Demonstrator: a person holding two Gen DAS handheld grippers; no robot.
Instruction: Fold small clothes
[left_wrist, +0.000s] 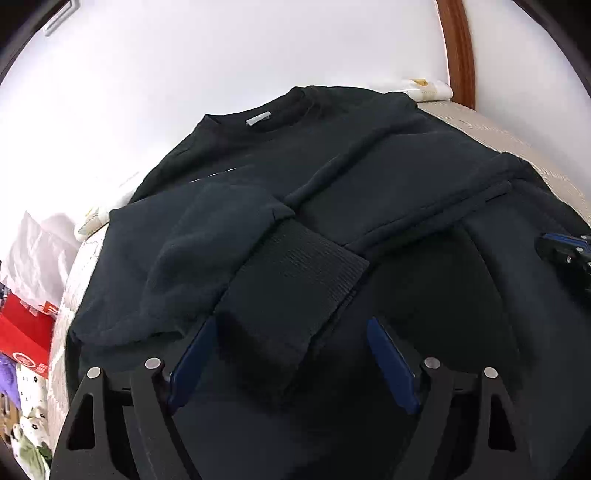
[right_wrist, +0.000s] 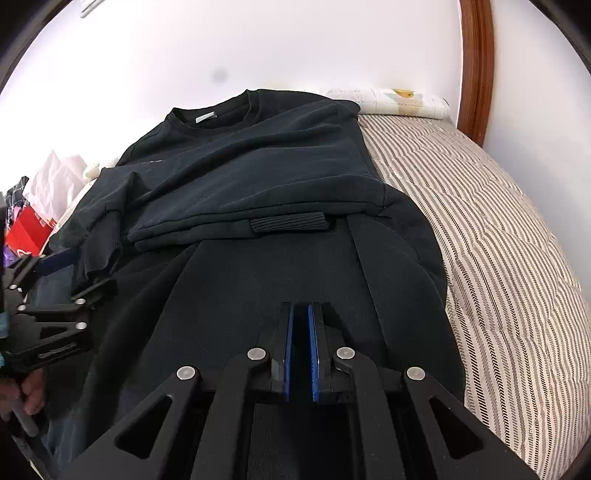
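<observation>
A black sweatshirt lies flat on the bed, collar and grey neck label at the far end. One sleeve is folded across the chest, its ribbed cuff lying flat. The other sleeve's ribbed cuff sits between the wide-apart blue pads of my left gripper, which is open. In the right wrist view the left gripper shows at the left edge, held by a hand. My right gripper is shut, tips pinched into the sweatshirt's lower body. The right gripper peeks in at the right edge.
The bed has a striped cover stretching to the right. A white folded quilt lies at the far end beside a wooden door frame. A red box, white bags and loose clothes crowd the left side.
</observation>
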